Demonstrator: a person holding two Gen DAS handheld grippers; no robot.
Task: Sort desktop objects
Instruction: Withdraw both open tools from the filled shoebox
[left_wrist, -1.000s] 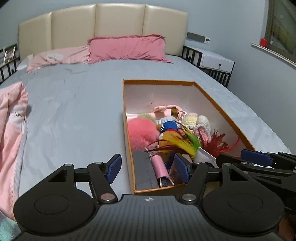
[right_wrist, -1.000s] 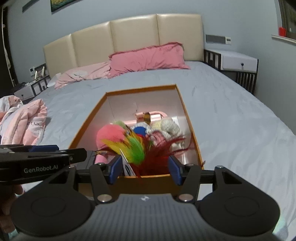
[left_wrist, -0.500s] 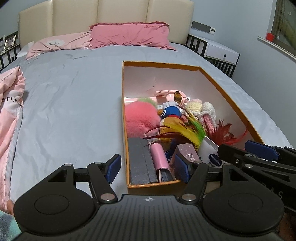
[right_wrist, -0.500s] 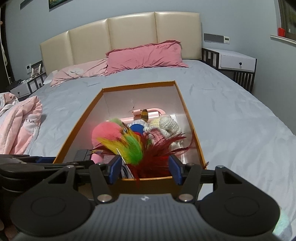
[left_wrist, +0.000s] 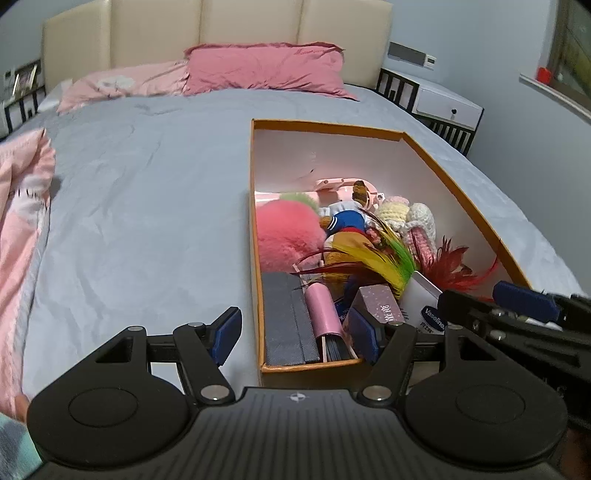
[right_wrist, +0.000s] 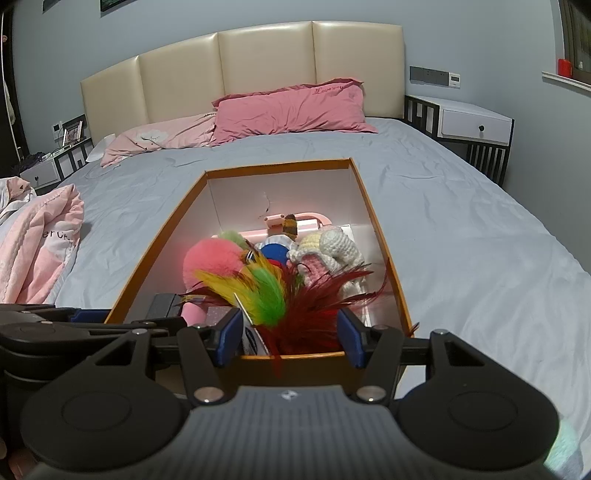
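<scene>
While your left tongs (left_wrist: 295, 338) and right tongs (right_wrist: 288, 338) hang spread and empty at the orange box's (left_wrist: 458, 177) near end, everything visible already lies inside it.

One orange box (left_wrist: 458, 181), two pillows (right_wrist: 291, 110), one pink blanket (right_wrist: 37, 240), two bedside tables (right_wrist: 476, 122), one pink pompom (left_wrist: 286, 232), two crocheted toys (left_wrist: 410, 218), one dark case (left_wrist: 288, 321), two grippers (left_wrist: 295, 332).
</scene>
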